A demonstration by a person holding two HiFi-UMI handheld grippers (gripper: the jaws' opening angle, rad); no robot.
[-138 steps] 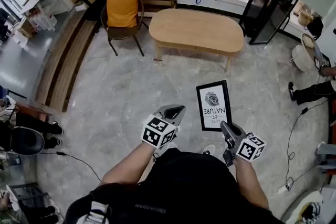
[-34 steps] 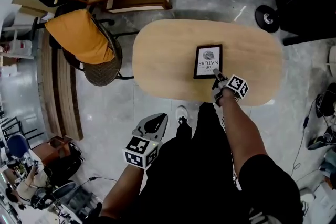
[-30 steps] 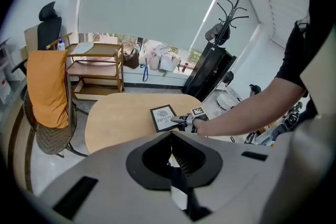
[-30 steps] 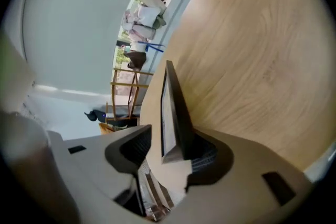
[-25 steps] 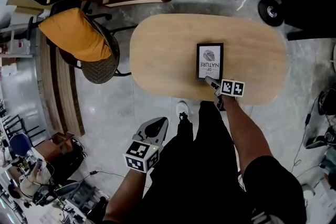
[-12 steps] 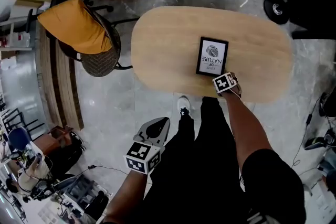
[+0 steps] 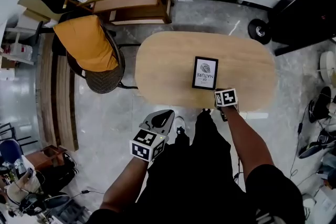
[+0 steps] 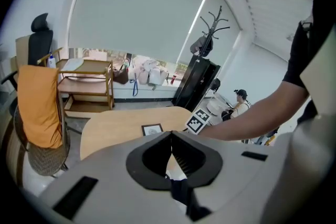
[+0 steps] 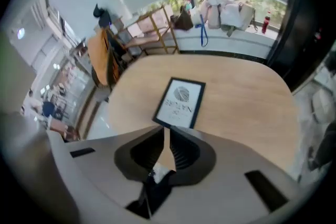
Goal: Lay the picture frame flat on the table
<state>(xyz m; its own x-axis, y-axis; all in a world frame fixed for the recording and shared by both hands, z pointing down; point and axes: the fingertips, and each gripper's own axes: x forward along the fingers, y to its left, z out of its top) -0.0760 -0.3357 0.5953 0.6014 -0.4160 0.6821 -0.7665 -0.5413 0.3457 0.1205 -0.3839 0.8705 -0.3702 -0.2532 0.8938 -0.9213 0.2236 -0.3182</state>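
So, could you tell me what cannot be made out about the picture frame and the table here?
- Picture frame small print: too small in the head view, blurred in the right gripper view.
- Frame's back: hidden in every view, lying against the table.
- Table legs: hidden under its top in the head view.

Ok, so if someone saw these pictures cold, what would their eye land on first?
First, the black picture frame with its white print, lying flat near the middle of the oval wooden table. Next, the orange cloth draped over the chair at the table's left end in the head view. Then the right tool at the table's near edge, just short of the frame, its jaws closing on nothing.
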